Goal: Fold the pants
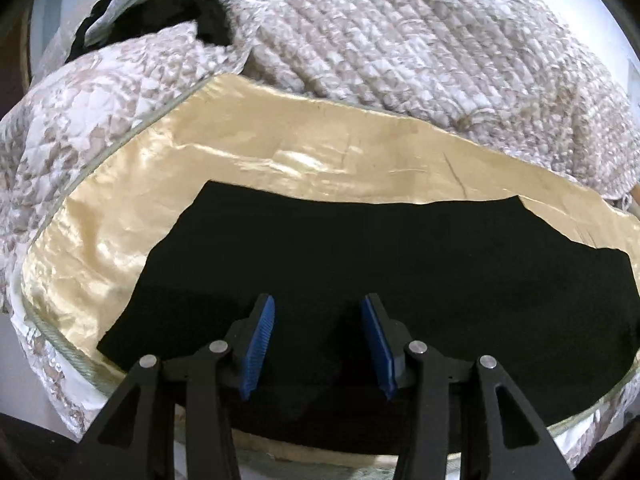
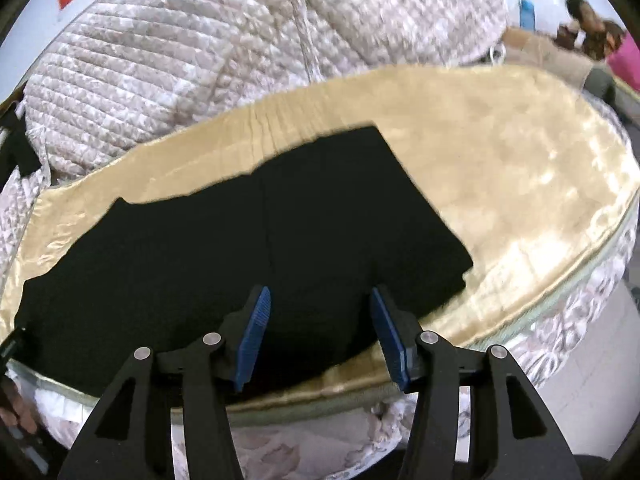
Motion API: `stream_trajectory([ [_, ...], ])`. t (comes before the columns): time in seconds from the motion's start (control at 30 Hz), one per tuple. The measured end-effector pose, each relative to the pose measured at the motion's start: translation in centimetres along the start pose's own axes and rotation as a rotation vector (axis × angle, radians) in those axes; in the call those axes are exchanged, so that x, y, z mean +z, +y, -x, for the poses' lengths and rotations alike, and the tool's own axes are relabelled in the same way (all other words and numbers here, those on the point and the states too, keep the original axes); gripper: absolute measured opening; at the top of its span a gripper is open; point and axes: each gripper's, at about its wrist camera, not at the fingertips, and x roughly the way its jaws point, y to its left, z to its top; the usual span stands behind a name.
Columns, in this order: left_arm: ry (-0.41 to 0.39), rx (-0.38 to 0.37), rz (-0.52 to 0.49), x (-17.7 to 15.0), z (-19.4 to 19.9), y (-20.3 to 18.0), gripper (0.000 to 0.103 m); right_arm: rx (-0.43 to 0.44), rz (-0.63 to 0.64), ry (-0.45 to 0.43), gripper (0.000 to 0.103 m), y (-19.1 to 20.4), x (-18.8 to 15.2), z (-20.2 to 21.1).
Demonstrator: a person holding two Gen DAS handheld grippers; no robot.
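The black pants [image 1: 360, 256] lie flat on a shiny cream sheet [image 1: 120, 208] at the near edge of a bed. In the right wrist view the pants [image 2: 248, 240] run from the left edge to a squared end at the right. My left gripper [image 1: 318, 304] is open and empty, held just above the pants near their front edge. My right gripper [image 2: 320, 296] is open and empty, above the right part of the pants near the front edge. Blue ribbed pads [image 1: 260, 344] line the fingers.
A quilted floral blanket [image 1: 400, 40] is heaped behind the sheet, also in the right wrist view [image 2: 200, 48]. Dark clothing [image 1: 200, 8] lies at the far left. The mattress edge [image 2: 560, 320] drops off at the front right. Plush toys [image 2: 592, 36] sit far right.
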Motion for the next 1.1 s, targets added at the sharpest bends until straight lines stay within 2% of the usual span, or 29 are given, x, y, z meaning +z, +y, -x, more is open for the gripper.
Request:
stream_trajectory([
  [0.13, 0.006, 0.007, -0.003, 0.0, -0.2, -0.2, 0.048, -0.027, -0.006, 0.056, 0.052, -0.2, 0.1, -1.5],
  [0.23, 0.000, -0.015, 0.002, 0.3, 0.2, -0.5, 0.048, -0.006, -0.020, 0.039, 0.052, 0.0, -0.1, -1.0],
  [0.37, -0.033, -0.036, -0.026, 0.7, 0.9, -1.4, 0.048, 0.065, 0.007, -0.010, 0.052, 1.6, -0.3, -0.5],
  [0.47, -0.041, -0.034, -0.019, 0.8, 1.3, -1.1, 0.048, 0.136, 0.058, -0.013, 0.052, 4.3, -1.0, -1.8],
  [0.57, -0.045, 0.041, -0.001, 0.5, 0.4, 0.7, 0.048, 0.170, 0.118, 0.002, 0.052, 6.6, -1.9, -2.7],
  [0.63, -0.010, 0.084, 0.030, 0.0, -0.7, 2.4, 0.048, 0.168, 0.158, 0.007, 0.053, 7.8, -2.3, -2.9],
  [0.7, -0.026, 0.056, 0.033, -0.2, -0.5, 3.3, 0.048, 0.168, 0.158, 0.001, 0.053, 8.0, -2.4, -2.9],
  [0.77, -0.048, 0.068, 0.007, -0.3, 0.1, 3.1, 0.049, 0.154, 0.139, -0.002, 0.053, 7.8, -2.4, -2.8],
  [0.87, -0.043, 0.026, 0.019, -0.4, 0.4, 2.9, 0.049, 0.163, 0.160, -0.045, 0.053, 8.1, -2.5, -1.9],
  [1.1, -0.035, -0.045, -0.088, -1.4, 1.1, -2.3, 0.049, 0.224, 0.314, -0.080, 0.053, 12.2, -4.2, -1.0],
])
